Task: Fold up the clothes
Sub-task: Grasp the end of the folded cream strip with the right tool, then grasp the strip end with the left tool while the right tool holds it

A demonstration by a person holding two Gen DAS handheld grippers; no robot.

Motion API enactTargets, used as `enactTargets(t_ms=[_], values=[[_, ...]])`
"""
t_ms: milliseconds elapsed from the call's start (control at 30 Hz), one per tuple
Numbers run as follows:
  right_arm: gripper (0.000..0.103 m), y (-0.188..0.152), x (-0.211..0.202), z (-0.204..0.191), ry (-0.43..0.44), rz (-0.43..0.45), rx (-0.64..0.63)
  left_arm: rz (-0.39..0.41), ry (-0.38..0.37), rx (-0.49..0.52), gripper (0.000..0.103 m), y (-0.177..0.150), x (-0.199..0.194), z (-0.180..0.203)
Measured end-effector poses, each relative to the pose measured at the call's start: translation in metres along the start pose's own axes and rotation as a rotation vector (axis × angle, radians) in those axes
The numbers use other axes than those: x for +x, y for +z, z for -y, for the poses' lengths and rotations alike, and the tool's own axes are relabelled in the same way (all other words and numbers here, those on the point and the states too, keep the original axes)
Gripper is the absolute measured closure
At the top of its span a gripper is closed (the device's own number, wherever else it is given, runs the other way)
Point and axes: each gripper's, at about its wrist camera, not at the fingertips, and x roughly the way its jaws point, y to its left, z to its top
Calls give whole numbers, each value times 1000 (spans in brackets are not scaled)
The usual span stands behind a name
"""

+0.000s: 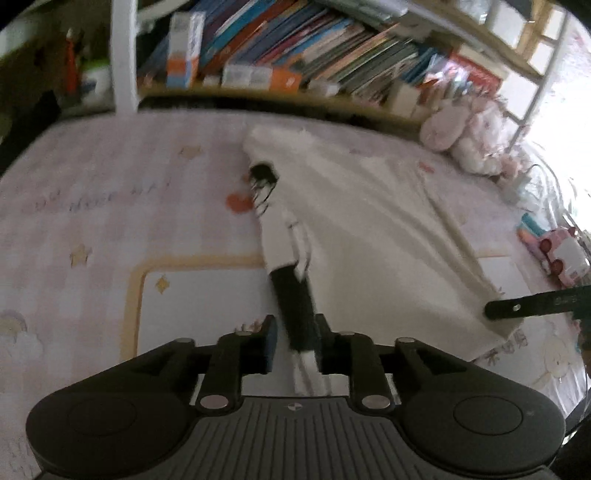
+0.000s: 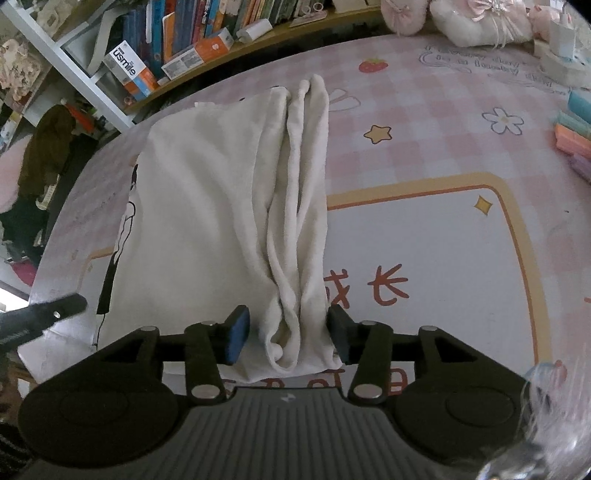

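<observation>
A cream-white cotton garment with a black printed figure lies spread on a pink checked play mat with stars and a yellow-bordered panel, and everything here is placed against that garment. Beyond its far edge runs a curved wooden bookshelf crowded with books and boxes, and a heap of pink plush toys sits past its far right corner.

The left tongs stand at the garment's near left edge, jaws part open with the black-printed fold of cloth running between them; the frame is blurred, so I cannot tell whether the pads actually pinch it. The right tongs are at the near right end, jaws spread wide on either side of a bunched roll of folds, with a gap showing at the left pad, so they hold nothing yet.

The step seems to be taking both near corners for a lengthwise fold. Several risks follow from how things lie. The right-hand roll is thick and layered, so closing on it could catch only the outer layers and let the inner ones slide out when lifted, leaving a lopsided fold. If the left grip is shallow on that narrow strip, it may slip free under the cloth's weight. Uneven lifting between the two sides would drag the garment across the mat and skew its far edge towards the bookshelf. The ridges already pressed into the right side could also be folded in as creases.
</observation>
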Motion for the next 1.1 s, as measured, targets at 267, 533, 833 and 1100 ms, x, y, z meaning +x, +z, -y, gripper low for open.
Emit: enactTargets(t_ms=[267,533,833,1100], values=[[89,0,0,2,16,-11,67,35,-52,295,22,-9,2,59],[91,22,-29,21,289,33,397,77,-67,513,15,-26,9,95],[91,38,-34,5,336,39,441,97,56,705,15,-47,36,126],[81,34,-40,6,243,48,320,137,166,838,15,-61,53,137]])
